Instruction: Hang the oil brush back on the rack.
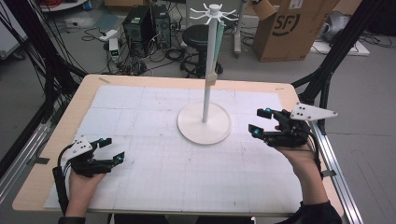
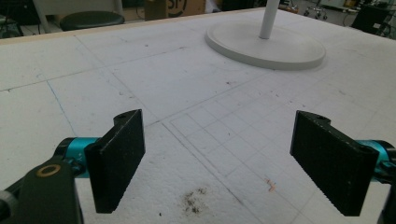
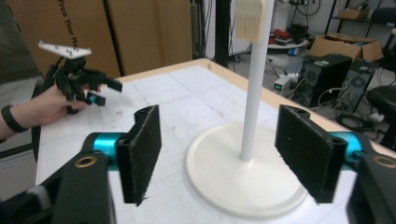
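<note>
A white stand rises from a round base [image 1: 204, 122] at the middle of the white gridded mat [image 1: 154, 177]; its pole [image 1: 208, 79] ends in a ring of hooks [image 1: 214, 12]. A beige comb-like piece [image 3: 250, 18] hangs against the pole high up. My right gripper [image 1: 258, 121] hovers just right of the base, pointing left at it, jaws open and empty; in the right gripper view [image 3: 224, 158] the pole [image 3: 252, 98] stands beyond the jaws. At the mat's near left my left gripper [image 1: 114, 149] is low, open and empty [image 2: 224, 158], with the base [image 2: 266, 46] far ahead.
The wooden table's edge [image 1: 187, 78] frames the mat. Behind the table on the floor are a black stool [image 1: 201, 37], computer towers [image 1: 145, 25], cables and a cardboard box [image 1: 292, 28]. Black frame legs [image 1: 327, 70] stand at both sides of the table.
</note>
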Motion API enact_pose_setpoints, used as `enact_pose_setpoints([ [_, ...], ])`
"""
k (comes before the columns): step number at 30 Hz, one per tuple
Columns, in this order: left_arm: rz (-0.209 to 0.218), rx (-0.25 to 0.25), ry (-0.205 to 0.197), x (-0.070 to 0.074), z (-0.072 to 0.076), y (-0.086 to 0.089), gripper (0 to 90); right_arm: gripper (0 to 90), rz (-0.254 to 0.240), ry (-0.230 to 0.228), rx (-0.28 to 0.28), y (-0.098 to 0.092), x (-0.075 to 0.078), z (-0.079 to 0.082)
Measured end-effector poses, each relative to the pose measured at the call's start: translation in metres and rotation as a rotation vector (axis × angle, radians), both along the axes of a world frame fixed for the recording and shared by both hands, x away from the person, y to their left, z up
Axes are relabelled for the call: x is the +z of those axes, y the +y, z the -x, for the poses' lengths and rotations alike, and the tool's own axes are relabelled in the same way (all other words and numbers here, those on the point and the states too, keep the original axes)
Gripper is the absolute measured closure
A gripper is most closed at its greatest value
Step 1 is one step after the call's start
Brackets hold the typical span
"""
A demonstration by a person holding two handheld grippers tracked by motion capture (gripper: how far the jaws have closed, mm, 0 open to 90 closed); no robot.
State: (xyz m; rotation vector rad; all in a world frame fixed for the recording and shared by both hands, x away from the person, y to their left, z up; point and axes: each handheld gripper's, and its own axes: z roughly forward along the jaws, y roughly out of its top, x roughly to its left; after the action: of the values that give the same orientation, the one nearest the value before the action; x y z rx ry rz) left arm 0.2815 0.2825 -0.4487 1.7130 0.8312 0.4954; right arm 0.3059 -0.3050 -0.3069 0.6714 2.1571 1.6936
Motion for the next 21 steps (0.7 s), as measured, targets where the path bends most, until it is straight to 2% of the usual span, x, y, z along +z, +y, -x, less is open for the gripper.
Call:
enact_pose_setpoints([
  [1,0.000,-0.001,0.000,0.000,0.000,0.000,18.5,27.1,-0.007,0.014,0.004,-0.003,-0.013,0.003],
  [2,0.000,-0.001,0.000,0.000,0.000,0.000,18.5,27.1,-0.007,0.014,0.004,-0.003,-0.013,0.003],
  [3,0.001,0.000,-0.001,0.000,0.000,0.000,18.5,24.8,-0.012,0.033,0.009,-0.005,-0.024,0.005],
  [5,-0.001,0.000,0.000,0.000,0.000,0.000,18.5,21.7,-0.008,0.040,0.008,-0.006,-0.034,0.006],
  [6,-0.001,0.000,0.000,0.000,0.000,0.000,18.5,21.7,-0.008,0.040,0.008,-0.006,-0.034,0.006],
  [10,-0.002,-0.001,-0.001,0.000,0.000,0.000,18.3,19.1,-0.009,0.068,0.013,-0.010,-0.057,0.009],
  [12,-0.003,0.001,-0.002,0.000,0.000,0.000,18.2,18.3,0.003,0.084,0.002,-0.010,-0.066,0.009],
  [20,-0.005,-0.001,-0.001,0.000,0.000,0.000,18.0,17.4,-0.002,0.131,-0.058,-0.020,-0.105,0.010],
  [21,-0.002,-0.002,-0.001,0.000,0.000,0.000,18.0,17.4,0.014,0.149,-0.062,-0.021,-0.109,0.009],
])
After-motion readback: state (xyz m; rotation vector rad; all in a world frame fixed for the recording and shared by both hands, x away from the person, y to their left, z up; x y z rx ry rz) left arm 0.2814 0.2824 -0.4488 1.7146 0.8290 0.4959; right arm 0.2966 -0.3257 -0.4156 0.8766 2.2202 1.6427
